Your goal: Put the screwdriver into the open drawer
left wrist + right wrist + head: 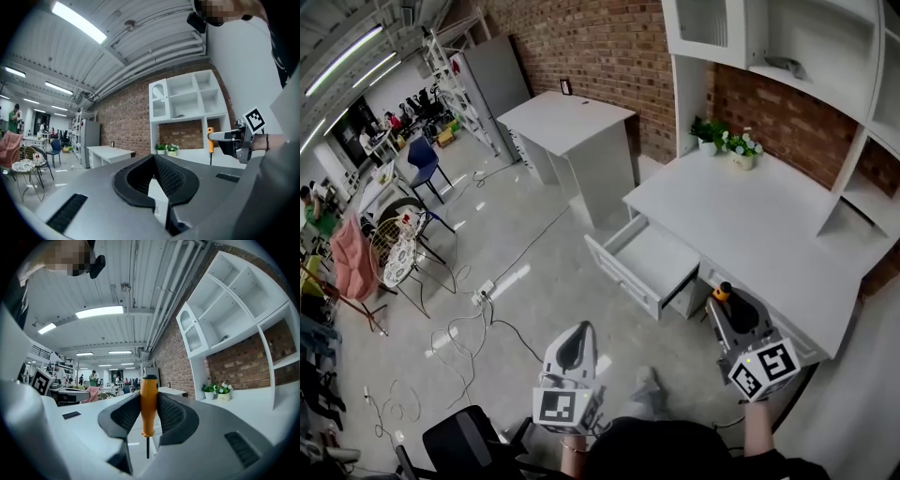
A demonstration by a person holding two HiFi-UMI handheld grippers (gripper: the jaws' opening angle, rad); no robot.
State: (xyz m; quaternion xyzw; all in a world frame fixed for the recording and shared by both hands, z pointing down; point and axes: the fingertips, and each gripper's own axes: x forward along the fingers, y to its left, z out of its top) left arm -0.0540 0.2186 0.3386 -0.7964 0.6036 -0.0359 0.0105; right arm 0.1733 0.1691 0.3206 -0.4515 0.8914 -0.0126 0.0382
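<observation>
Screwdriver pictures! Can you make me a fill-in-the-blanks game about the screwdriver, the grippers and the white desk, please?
1. The grey right gripper grips a slim metal-shafted screwdriver by its ____ handle.
2. The white desk's white drawer is not closed but ____.
3. The grey left gripper holds ____.
4. Small green potted plants sit on the desk before a red ____ wall.
Missing words: orange; open; nothing; brick.

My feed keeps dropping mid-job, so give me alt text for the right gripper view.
The right gripper is shut on the orange handle of a screwdriver, held upright with its dark shaft pointing down. Beyond, to the right, a white desk carries small potted plants against a brick wall under white shelves.
</observation>
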